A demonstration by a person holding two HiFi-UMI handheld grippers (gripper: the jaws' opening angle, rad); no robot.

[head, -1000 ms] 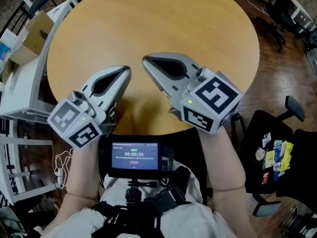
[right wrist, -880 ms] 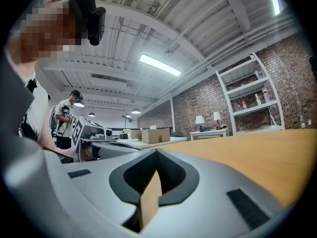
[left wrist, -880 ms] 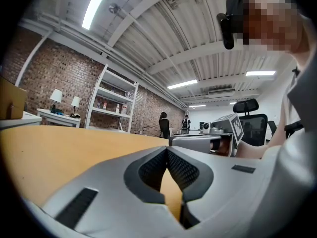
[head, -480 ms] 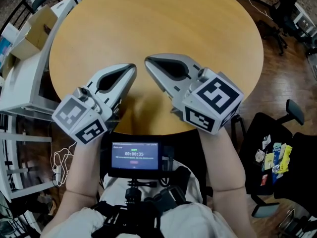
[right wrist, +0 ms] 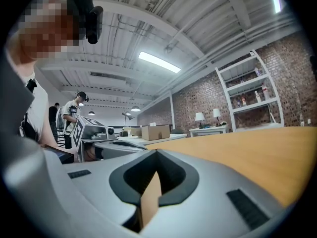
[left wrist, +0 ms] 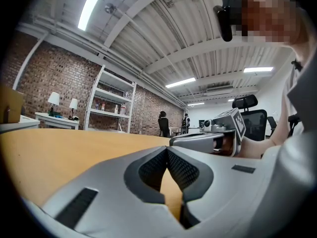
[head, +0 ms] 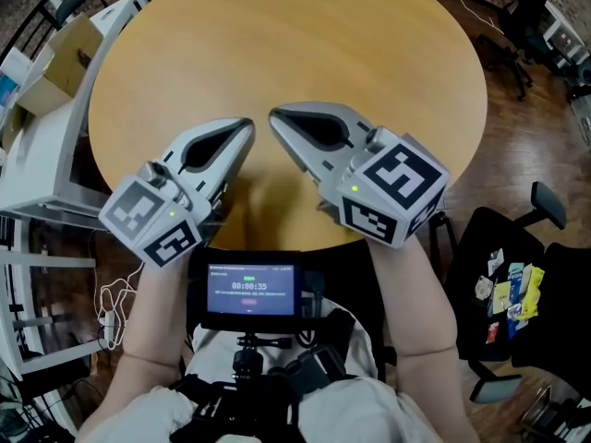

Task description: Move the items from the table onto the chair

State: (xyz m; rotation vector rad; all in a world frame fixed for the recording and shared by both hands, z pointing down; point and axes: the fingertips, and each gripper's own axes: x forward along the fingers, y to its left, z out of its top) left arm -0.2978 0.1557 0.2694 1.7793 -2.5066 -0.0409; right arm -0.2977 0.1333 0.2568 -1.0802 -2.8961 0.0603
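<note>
- Cardboard, brown: a box (head: 61,55) sits on a white desk (head: 37,160) at the far left, beside the round wooden surface (head: 295,35) and apart from it.
- Left claw (head: 242,129) is held level just above the near edge of the surface, pointing away from the person and angled a little to the right. Its own view shows the jaws brought together, ribbed pads meeting at the tips. Only a sliver of the wooden top shows through the gap behind them, so it grips nothing.
- A small screen (head: 251,289) on a chest mount sits below and between the two hands, its display lit.
- Right claw (head: 275,116) is also held level over the near edge and angled to the left, so its tip is near the left claw's tip without touching it. Its view shows the jaws closed tip to tip, with bare wood seen through the opening behind the pads and nothing held.
- Each claw carries a cube with black-and-white square markers at its rear, close to the person's wrists.
- A wooden floor (head: 531,137) runs to the right of the surface.
- A black chair (head: 478,233) stands at the lower right, well apart from both claws.
- The items (head: 513,293), small packets in yellow, white, blue and red, lie in a loose cluster on the chair's seat.
</note>
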